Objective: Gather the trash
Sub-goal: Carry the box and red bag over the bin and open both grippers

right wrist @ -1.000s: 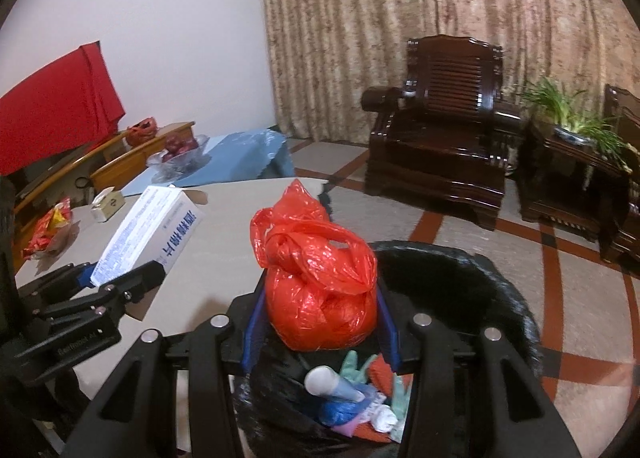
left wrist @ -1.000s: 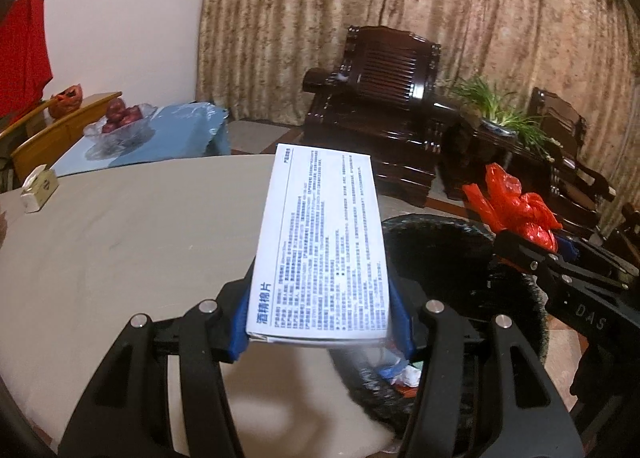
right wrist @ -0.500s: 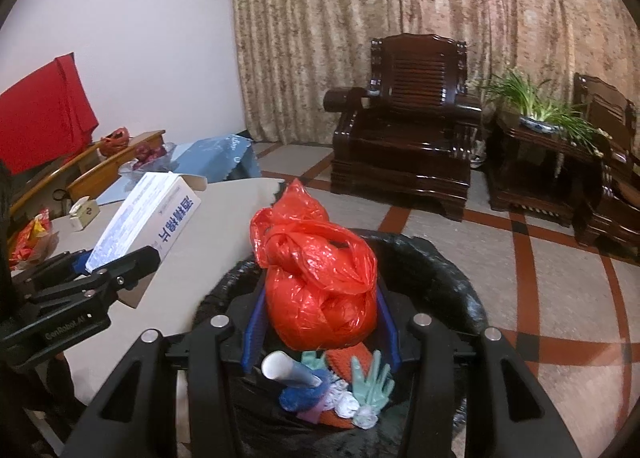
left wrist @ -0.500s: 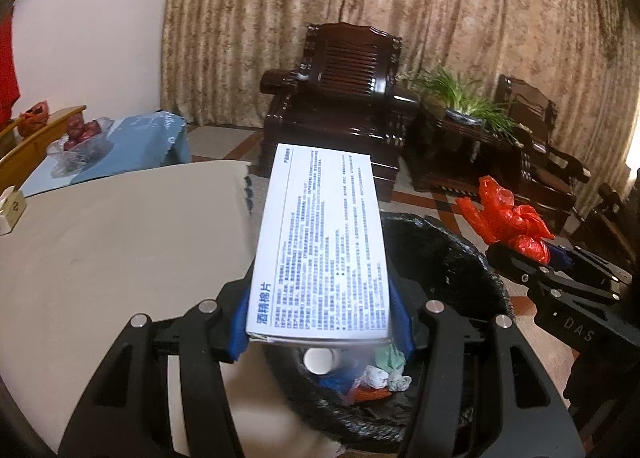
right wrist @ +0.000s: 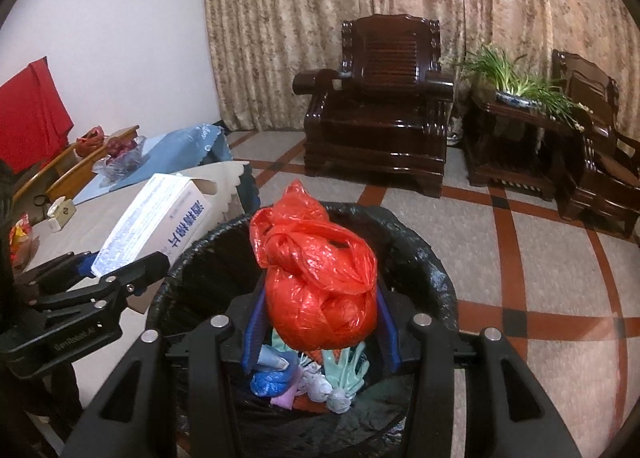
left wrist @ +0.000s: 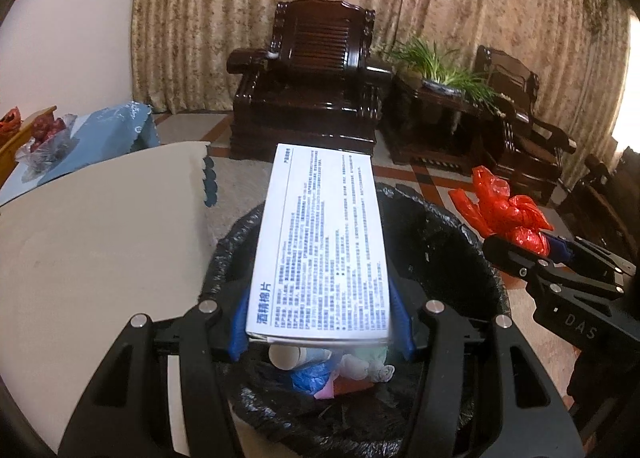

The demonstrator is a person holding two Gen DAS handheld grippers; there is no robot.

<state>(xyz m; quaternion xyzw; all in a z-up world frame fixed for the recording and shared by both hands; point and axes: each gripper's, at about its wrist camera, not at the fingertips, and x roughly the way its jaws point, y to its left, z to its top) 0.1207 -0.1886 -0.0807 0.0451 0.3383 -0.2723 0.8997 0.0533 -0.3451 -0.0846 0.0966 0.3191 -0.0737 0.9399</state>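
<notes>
My left gripper (left wrist: 320, 322) is shut on a white box with blue print (left wrist: 320, 242) and holds it over the black-lined trash bin (left wrist: 452, 242). The box also shows in the right wrist view (right wrist: 160, 217). My right gripper (right wrist: 320, 322) is shut on a knotted red plastic bag (right wrist: 320, 278) above the same bin (right wrist: 424, 258). The bag shows at the right of the left wrist view (left wrist: 508, 213). Crumpled trash (right wrist: 304, 378) lies in the bin's bottom.
A beige table (left wrist: 88, 250) is at the left, its edge against the bin. A blue cloth with a fruit bowl (right wrist: 120, 153) lies beyond. Dark wooden armchairs (right wrist: 380, 105) and a plant stand (right wrist: 516, 125) line the curtained wall. Tiled floor (right wrist: 540, 266) lies to the right.
Both grippers have moved right from over the table to above the bin, carrying the box and the red bag. The trash inside the bin has come into view under them.
</notes>
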